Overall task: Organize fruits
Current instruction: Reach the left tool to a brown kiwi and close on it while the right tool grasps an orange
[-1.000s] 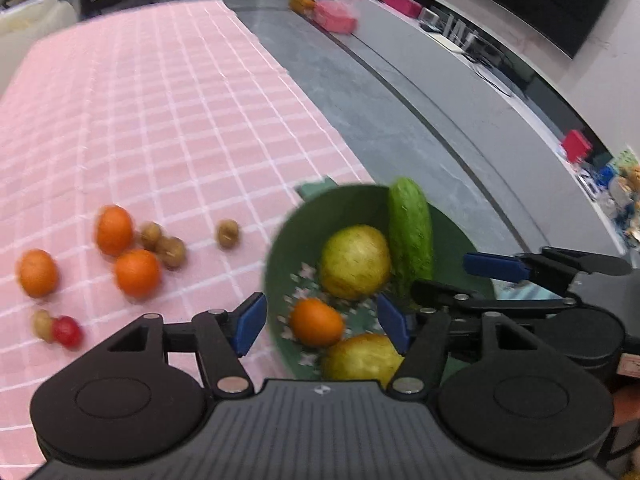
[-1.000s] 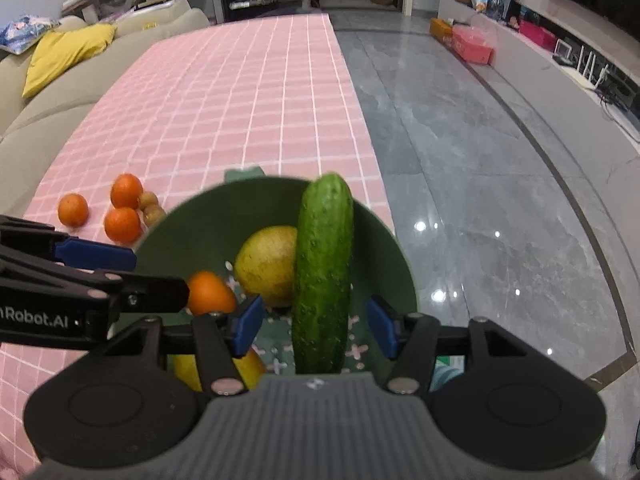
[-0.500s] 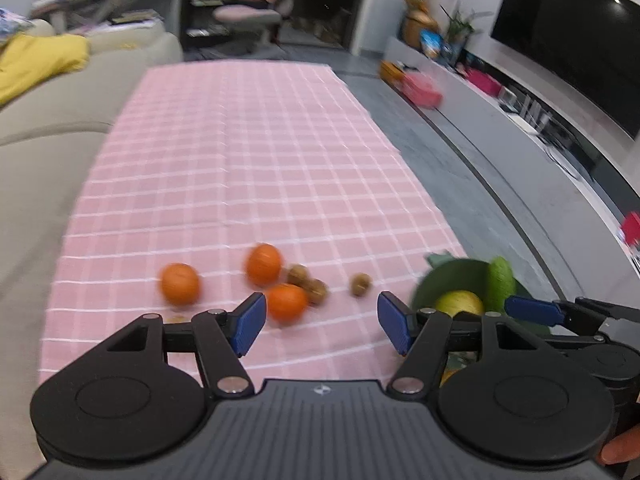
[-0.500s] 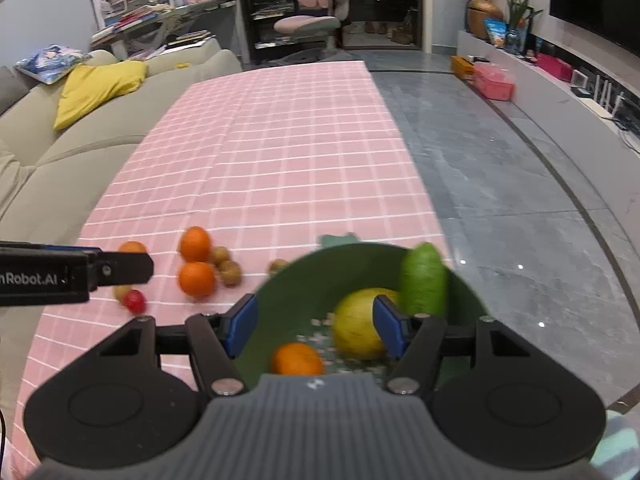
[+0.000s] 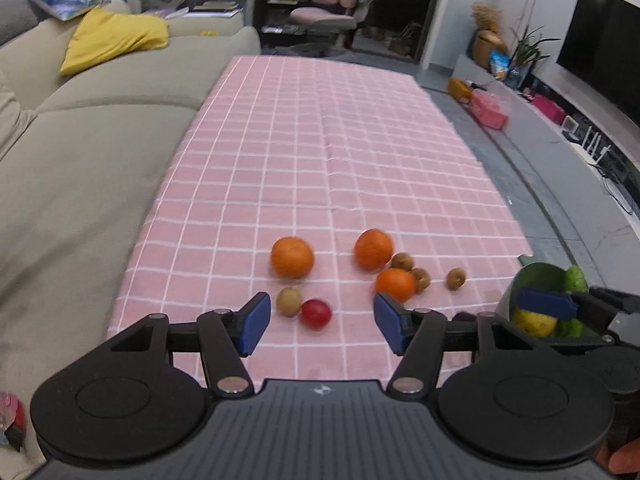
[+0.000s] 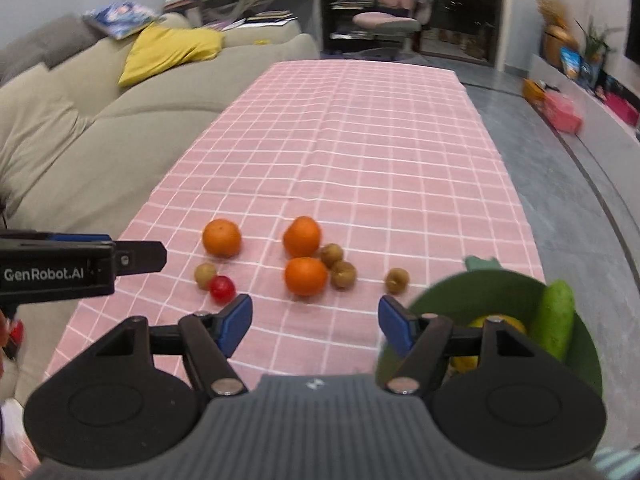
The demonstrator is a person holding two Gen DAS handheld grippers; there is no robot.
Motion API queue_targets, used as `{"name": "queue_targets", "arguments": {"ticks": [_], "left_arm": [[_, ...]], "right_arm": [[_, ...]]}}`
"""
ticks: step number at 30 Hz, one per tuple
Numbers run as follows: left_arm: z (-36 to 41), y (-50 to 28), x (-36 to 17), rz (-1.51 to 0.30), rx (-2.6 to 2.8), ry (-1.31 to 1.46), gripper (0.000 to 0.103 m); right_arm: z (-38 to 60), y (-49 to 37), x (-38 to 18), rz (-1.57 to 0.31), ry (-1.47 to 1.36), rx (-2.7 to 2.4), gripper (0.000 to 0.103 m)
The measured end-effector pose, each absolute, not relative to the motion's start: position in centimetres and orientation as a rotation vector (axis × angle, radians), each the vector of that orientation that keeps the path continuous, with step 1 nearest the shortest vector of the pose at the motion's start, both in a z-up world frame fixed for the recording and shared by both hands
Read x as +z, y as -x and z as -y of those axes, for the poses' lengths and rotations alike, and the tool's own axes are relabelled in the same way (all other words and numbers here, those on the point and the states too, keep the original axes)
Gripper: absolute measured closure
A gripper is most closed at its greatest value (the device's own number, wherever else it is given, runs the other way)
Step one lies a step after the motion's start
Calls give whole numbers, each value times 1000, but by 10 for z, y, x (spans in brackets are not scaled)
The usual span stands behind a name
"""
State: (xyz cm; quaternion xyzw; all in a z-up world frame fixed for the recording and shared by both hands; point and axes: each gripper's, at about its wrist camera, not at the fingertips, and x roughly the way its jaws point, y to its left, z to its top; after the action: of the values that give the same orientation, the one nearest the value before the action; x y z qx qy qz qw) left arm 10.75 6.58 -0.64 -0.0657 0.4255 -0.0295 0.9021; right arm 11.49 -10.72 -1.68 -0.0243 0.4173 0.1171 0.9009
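Loose fruit sat in a cluster near the near edge of the pink checked tablecloth [image 5: 340, 152]: three oranges [image 5: 292, 257], a red fruit [image 5: 316, 313] and several small brown fruits [image 5: 456, 278]. The green bowl [image 6: 500, 292] sat at the near right corner of the cloth, already holding a cucumber [image 6: 554, 322] and a yellow fruit [image 6: 496, 322]. The left gripper [image 5: 318, 322] hovered just short of the cluster, jaws wide apart, holding and touching nothing; the red fruit and a brown fruit [image 5: 289, 301] lay straight ahead between its fingertips. The right gripper [image 6: 316, 320] was also wide open and empty, with the bowl just to its right and the cluster ahead and slightly left. The left gripper looked nearer the red fruit, so probably the next pick, then a carry right to the bowl. The round fruit had no long axis to align to and might roll if nudged.
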Motion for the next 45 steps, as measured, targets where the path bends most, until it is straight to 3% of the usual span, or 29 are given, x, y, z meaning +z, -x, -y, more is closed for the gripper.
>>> {"name": "queue_targets", "arguments": {"ticks": [5,13,31,41,45], "left_arm": [[-73,-110,-16,-903,-47,158,36],[-79,-122,-29,-903,-32,199,47],[-76,-158,-59,-897,-18,194,46],[-82,-172,-78,-914,-60,216,46],[-80,-176,-84,-922,-57,207,46]], "right_arm": [[91,-123,-26,-834,114,223,36],[86,-135,-39,-812,183,240,36],[86,-191,-72,-899,198,288,37],[93,-214,-90,-957,158,274,49],[96,-217,-92,-959,124,286,50]]}}
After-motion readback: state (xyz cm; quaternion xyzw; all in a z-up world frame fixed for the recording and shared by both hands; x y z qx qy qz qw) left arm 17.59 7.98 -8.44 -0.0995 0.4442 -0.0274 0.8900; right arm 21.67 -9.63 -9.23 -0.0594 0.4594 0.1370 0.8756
